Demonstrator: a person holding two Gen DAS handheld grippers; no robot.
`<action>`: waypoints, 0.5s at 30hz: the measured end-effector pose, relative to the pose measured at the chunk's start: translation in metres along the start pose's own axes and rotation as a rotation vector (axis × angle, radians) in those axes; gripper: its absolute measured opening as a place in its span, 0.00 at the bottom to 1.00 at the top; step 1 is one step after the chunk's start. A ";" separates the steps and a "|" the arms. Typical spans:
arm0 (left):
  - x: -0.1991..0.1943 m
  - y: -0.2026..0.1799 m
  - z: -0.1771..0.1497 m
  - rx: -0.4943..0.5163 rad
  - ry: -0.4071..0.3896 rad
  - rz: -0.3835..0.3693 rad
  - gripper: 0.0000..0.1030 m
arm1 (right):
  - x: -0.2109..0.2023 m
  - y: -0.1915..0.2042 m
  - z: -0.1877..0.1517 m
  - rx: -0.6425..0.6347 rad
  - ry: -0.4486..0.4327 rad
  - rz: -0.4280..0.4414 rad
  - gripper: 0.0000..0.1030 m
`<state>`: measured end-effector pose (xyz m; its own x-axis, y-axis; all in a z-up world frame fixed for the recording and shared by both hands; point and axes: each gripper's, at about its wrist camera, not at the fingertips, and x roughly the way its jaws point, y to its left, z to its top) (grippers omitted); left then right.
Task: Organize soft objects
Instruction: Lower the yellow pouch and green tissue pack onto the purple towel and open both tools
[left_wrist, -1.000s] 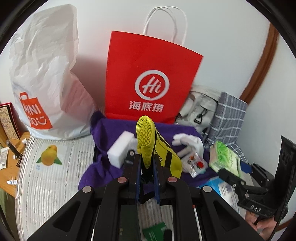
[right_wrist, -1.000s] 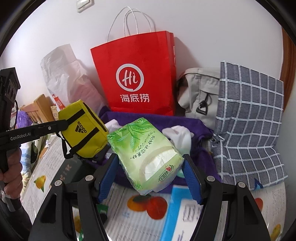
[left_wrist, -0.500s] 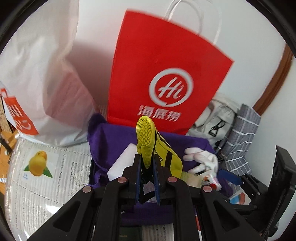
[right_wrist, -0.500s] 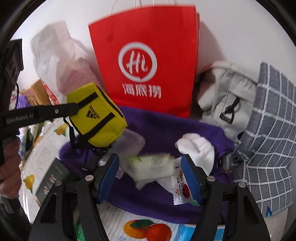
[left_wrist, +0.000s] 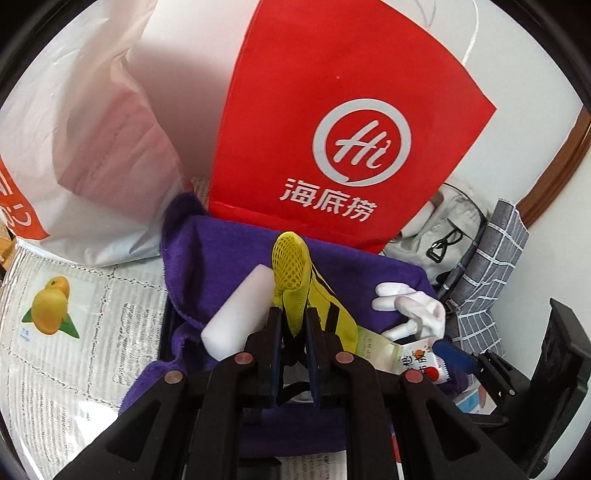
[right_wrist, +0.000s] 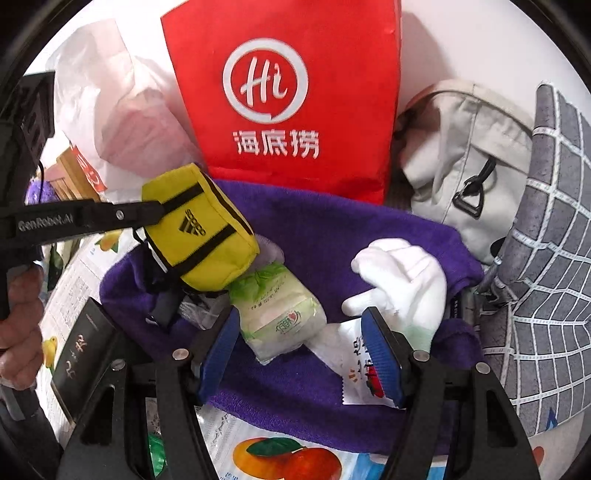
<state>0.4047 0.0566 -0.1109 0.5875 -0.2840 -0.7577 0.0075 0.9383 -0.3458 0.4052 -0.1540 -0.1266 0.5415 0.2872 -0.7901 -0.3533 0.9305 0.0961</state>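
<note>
My left gripper (left_wrist: 293, 321) is shut on the mesh end of a yellow pouch (left_wrist: 291, 266), which hangs just above a box lined with a purple towel (left_wrist: 229, 258). In the right wrist view the yellow pouch (right_wrist: 199, 236) hovers over the towel's (right_wrist: 332, 229) left part. My right gripper (right_wrist: 299, 332) stands open low over the towel. A green and white tissue pack (right_wrist: 277, 314) lies there, its near end between the jaws and clear of the right pad. On the towel also lie a white glove (right_wrist: 406, 273), a snack packet (right_wrist: 354, 362) and a white foam block (left_wrist: 236, 317).
A red paper bag (left_wrist: 332, 129) stands against the wall right behind the box, a white plastic bag (left_wrist: 92, 147) to its left. A beige bag (right_wrist: 461, 166) and a grey checked bag (right_wrist: 546, 258) crowd the right side. A black booklet (right_wrist: 81, 347) lies on the fruit-print tablecloth (left_wrist: 74, 332).
Both grippers came closer and lower over the purple towel. The tissue pack left the right gripper's jaws and now lies on the towel. The left gripper kept the yellow pouch.
</note>
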 end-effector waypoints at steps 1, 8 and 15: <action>0.000 -0.001 0.000 0.003 0.001 -0.007 0.12 | -0.003 -0.001 0.001 0.000 -0.007 0.001 0.66; 0.008 -0.002 0.000 0.002 0.033 0.037 0.33 | -0.020 -0.004 0.004 0.008 -0.042 -0.001 0.67; -0.009 0.002 0.003 0.015 -0.006 0.072 0.48 | -0.033 0.005 0.004 -0.034 -0.055 -0.027 0.67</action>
<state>0.4019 0.0620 -0.1032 0.5920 -0.2142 -0.7770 -0.0227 0.9592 -0.2817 0.3888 -0.1575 -0.0973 0.5920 0.2752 -0.7575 -0.3636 0.9300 0.0537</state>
